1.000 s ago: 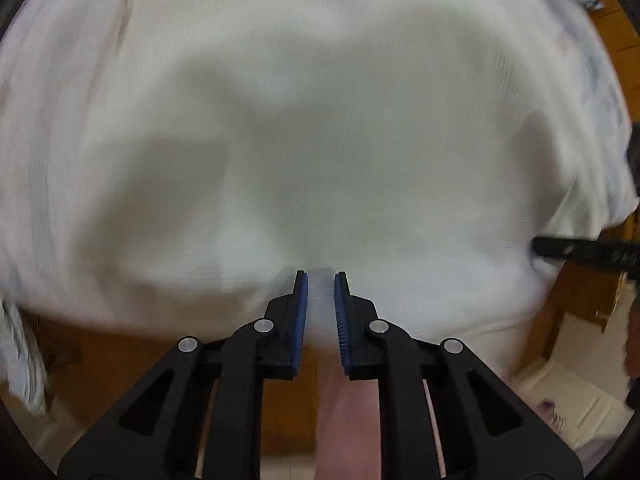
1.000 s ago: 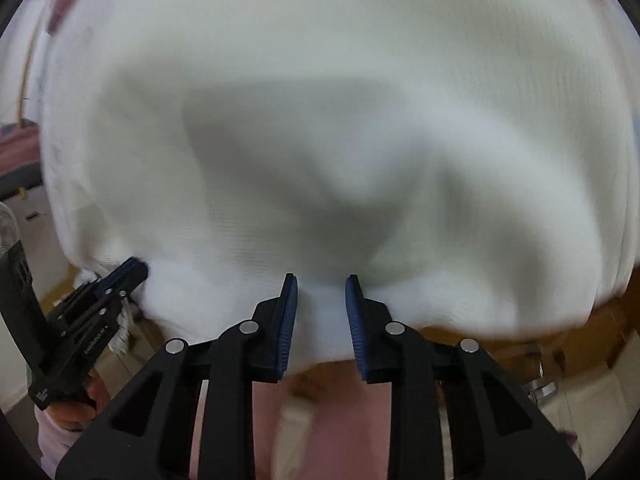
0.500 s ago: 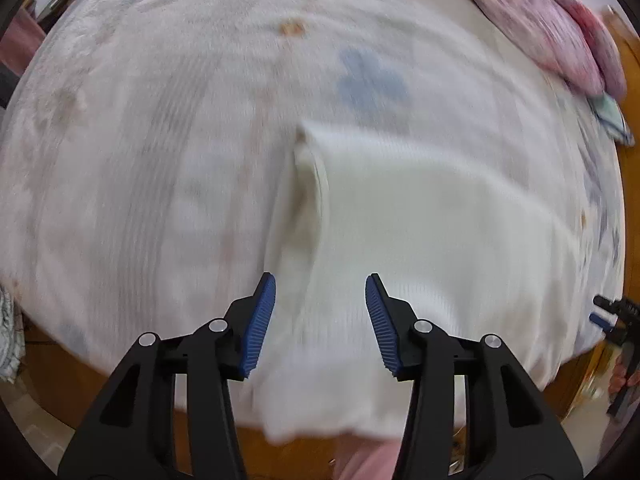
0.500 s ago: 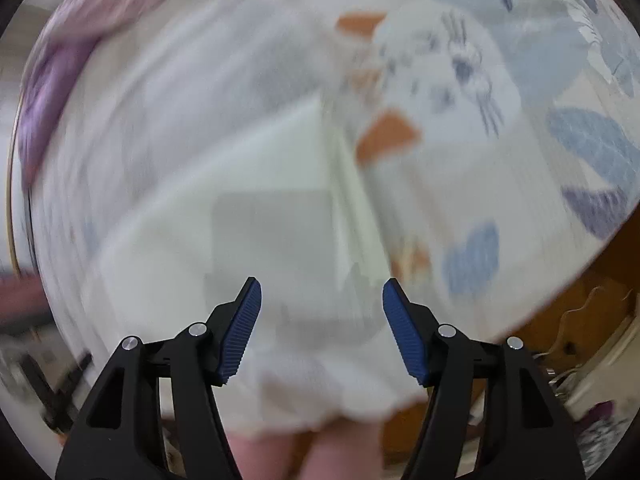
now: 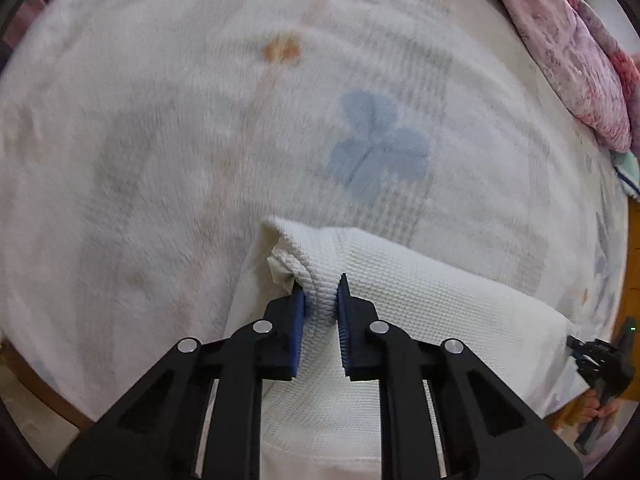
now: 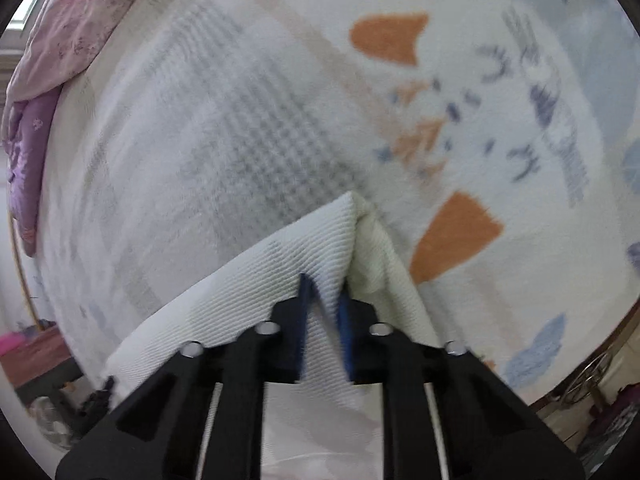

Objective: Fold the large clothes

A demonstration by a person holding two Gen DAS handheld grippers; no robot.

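Note:
A white waffle-knit garment [image 5: 420, 300] lies at the near edge of a bed, partly folded, its lower part hanging towards me. My left gripper [image 5: 320, 284] is shut on a bunched corner of the garment. My right gripper [image 6: 323, 288] is shut on the other corner of the same garment [image 6: 280, 272], which peaks up just beyond the jaws. The right gripper also shows at the far right of the left wrist view [image 5: 600, 360].
The bed is covered by a pale fleece blanket [image 5: 200, 140] with blue and orange prints [image 6: 456, 236]. A pink and purple floral quilt [image 5: 580, 60] is bunched at the far side; it also shows in the right wrist view [image 6: 60, 40]. The bed's wooden edge [image 5: 36, 380] runs below.
The garment, held up filling both views a second ago, was dropped onto the bed. Both grippers opened half a second ago and have now closed on its two far corners.

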